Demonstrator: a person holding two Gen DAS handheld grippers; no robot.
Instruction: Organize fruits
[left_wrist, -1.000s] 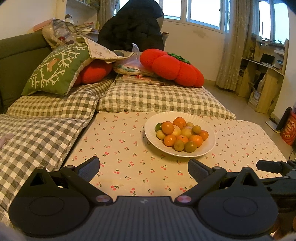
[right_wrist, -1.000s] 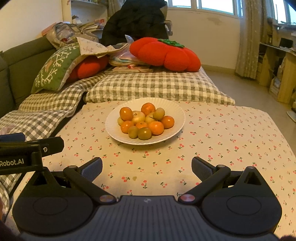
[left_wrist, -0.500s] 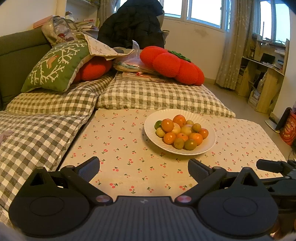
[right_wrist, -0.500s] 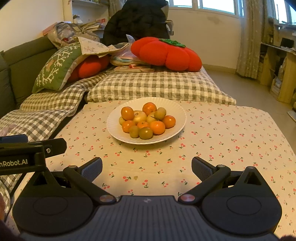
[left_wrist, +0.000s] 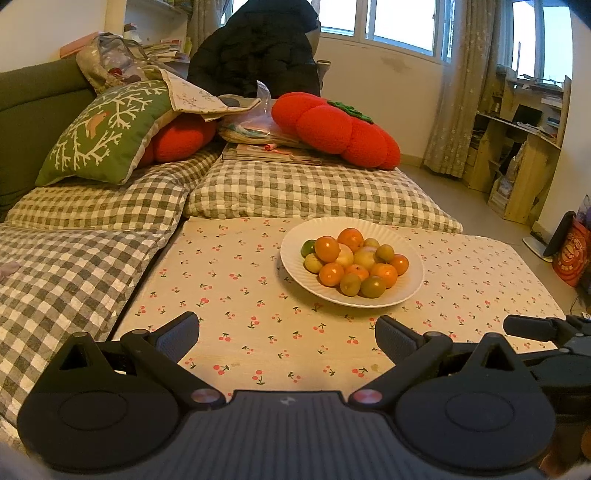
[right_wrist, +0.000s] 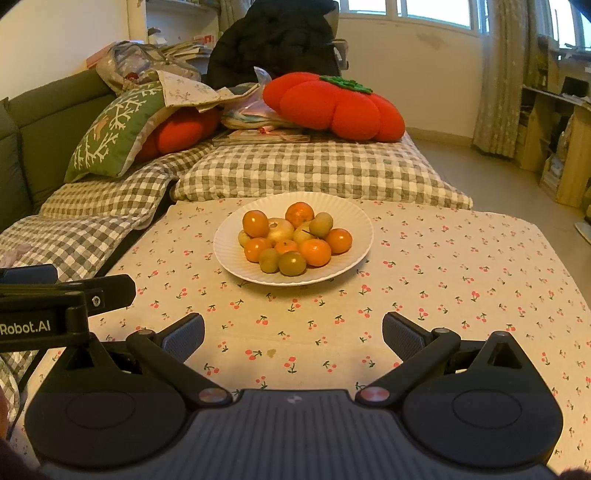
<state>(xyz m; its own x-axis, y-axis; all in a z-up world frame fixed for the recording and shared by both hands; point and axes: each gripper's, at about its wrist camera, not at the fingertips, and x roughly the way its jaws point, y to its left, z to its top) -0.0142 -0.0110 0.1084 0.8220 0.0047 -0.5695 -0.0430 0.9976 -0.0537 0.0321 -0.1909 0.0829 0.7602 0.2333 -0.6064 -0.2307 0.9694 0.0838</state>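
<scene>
Fruits (right_wrist: 291, 242) piled on white plate (right_wrist: 354, 254), mid tabletop (right_wrist: 461, 295); none loose on the cloth. Left tongs (left_wrist: 287, 338) wide, empty; plate lies ahead and to their right. Right tongs (right_wrist: 293, 338) wide, empty; plate dead ahead, looks nearer. Pile fits sorted-already or awaiting sorting; can't tell which.

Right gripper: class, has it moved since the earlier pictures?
Yes. The right gripper, open, has eased slightly rightward: the white plate, fixed on the cherry-print cloth, sits a little further left in its view.
</scene>
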